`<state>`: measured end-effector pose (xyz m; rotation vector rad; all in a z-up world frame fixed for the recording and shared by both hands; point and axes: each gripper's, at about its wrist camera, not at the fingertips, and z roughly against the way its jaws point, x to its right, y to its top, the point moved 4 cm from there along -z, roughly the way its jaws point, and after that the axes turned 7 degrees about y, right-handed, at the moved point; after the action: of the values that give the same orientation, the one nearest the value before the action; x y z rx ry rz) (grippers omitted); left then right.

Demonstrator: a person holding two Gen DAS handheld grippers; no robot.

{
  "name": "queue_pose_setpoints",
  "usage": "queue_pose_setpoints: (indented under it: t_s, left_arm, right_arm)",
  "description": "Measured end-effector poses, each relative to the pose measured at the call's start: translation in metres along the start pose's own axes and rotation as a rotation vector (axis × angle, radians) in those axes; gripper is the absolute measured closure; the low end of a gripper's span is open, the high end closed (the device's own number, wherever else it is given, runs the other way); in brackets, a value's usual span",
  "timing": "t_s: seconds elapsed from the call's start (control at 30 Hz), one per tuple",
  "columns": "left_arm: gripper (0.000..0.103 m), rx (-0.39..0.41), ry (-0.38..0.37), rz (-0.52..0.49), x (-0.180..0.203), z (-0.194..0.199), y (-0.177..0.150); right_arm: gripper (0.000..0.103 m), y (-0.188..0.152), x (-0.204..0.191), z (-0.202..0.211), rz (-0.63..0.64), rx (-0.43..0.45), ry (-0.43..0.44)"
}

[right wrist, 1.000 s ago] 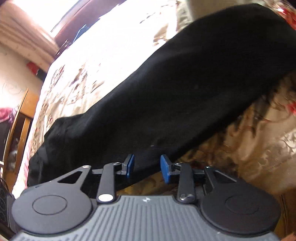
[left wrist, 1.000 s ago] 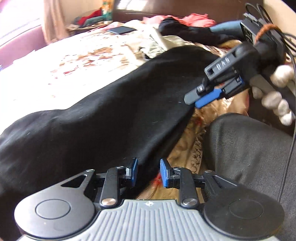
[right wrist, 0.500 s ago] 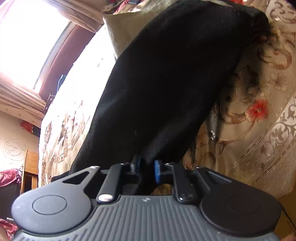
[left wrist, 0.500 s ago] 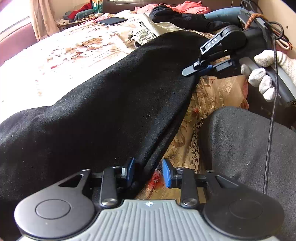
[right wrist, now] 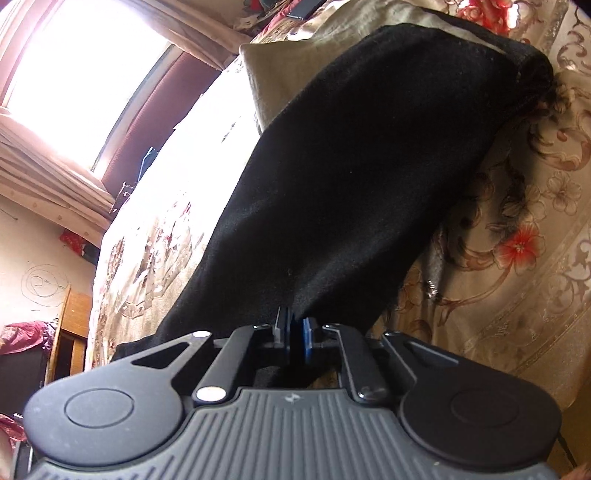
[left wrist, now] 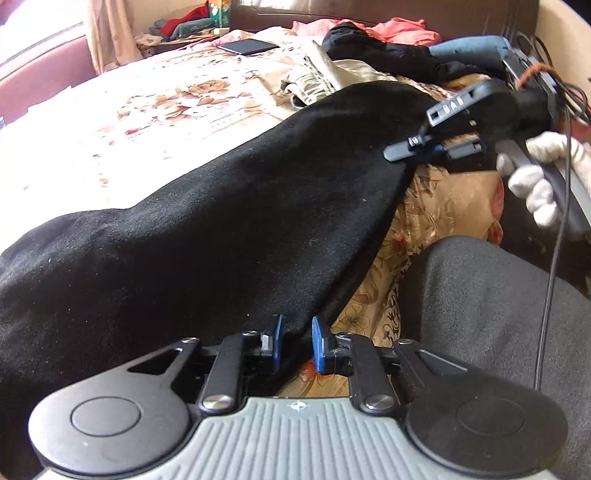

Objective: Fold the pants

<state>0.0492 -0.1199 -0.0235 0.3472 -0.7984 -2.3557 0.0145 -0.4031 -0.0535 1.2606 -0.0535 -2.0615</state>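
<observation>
Floral bedspread (left wrist: 192, 107) — a dark phone (left wrist: 248, 46) near its far edge.

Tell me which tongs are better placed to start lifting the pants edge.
Right. The right tongs are already pinched on the black pants edge; the left tongs are closing, fabric between them but pads not yet pressing.

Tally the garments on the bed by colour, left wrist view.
Black: 2, the long black knit pants and a crumpled black garment
Pale olive: 1, a folded pale olive cloth
Coral pink: 1, a rumpled coral pink garment
Total: 4
</observation>
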Motion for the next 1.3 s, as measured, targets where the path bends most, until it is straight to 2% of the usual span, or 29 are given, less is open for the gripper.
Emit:
queue_pose_setpoints:
  t_s: [0.03, 0.1, 0.2, 0.33, 0.47, 0.57, 0.63, 0.73, 0.83, 0.93, 1.03, 1.1, 1.17, 1.3]
  left_arm:
    - [0.061, 0.001, 0.013, -0.017, 0.002, -0.001, -0.001]
    - [0.057, -0.002, 0.043, -0.035, 0.004, -0.008, -0.001]
    - [0.057, -0.014, 0.055, -0.008, 0.001, -0.018, -0.001]
    - [0.070, -0.010, 0.041, 0.035, -0.003, -0.016, 0.002]
    - [0.071, -0.017, -0.011, 0.066, -0.008, -0.006, 0.005]
    - [0.072, -0.024, -0.015, 0.068, -0.011, -0.006, 0.005]
    - [0.080, -0.028, -0.031, 0.096, -0.015, -0.007, 0.005]
    - [0.083, -0.026, -0.027, 0.059, -0.009, -0.005, 0.005]
    - [0.084, -0.018, -0.017, -0.020, 0.002, 0.002, 0.004]
    - [0.084, -0.044, -0.005, -0.071, 0.009, -0.006, -0.001]
    - [0.084, -0.058, -0.012, -0.072, 0.011, -0.010, -0.005]
    - [0.084, -0.045, -0.045, -0.070, 0.012, 0.003, -0.007]
    - [0.084, -0.031, -0.039, -0.052, 0.007, 0.017, -0.010]
    - [0.081, -0.005, -0.014, 0.001, -0.015, 0.046, -0.015]
  right_arm:
    - [0.092, 0.002, -0.001, 0.001, -0.002, 0.001, 0.014]
    - [0.092, 0.004, 0.002, 0.000, -0.013, 0.002, 0.011]
    - [0.092, 0.002, 0.007, 0.000, -0.033, -0.005, 0.000]
    - [0.097, 0.001, 0.004, 0.003, -0.039, 0.022, 0.025]
    - [0.098, 0.005, -0.001, 0.006, -0.027, 0.029, 0.051]
    - [0.098, 0.007, -0.002, 0.003, -0.023, 0.028, 0.047]
    - [0.098, 0.009, -0.001, 0.001, -0.038, 0.033, 0.057]
    - [0.098, 0.008, -0.002, 0.009, -0.046, 0.040, 0.070]
    - [0.099, 0.006, -0.005, 0.017, -0.043, 0.048, 0.083]
    - [0.099, 0.003, -0.003, 0.021, -0.038, 0.054, 0.087]
    - [0.099, -0.002, 0.014, 0.010, -0.073, 0.020, 0.028]
    - [0.098, -0.004, 0.014, 0.007, -0.046, -0.002, 0.007]
    - [0.092, -0.005, 0.005, 0.011, 0.029, -0.035, -0.067]
    - [0.092, -0.014, -0.028, 0.035, 0.268, -0.027, -0.201]
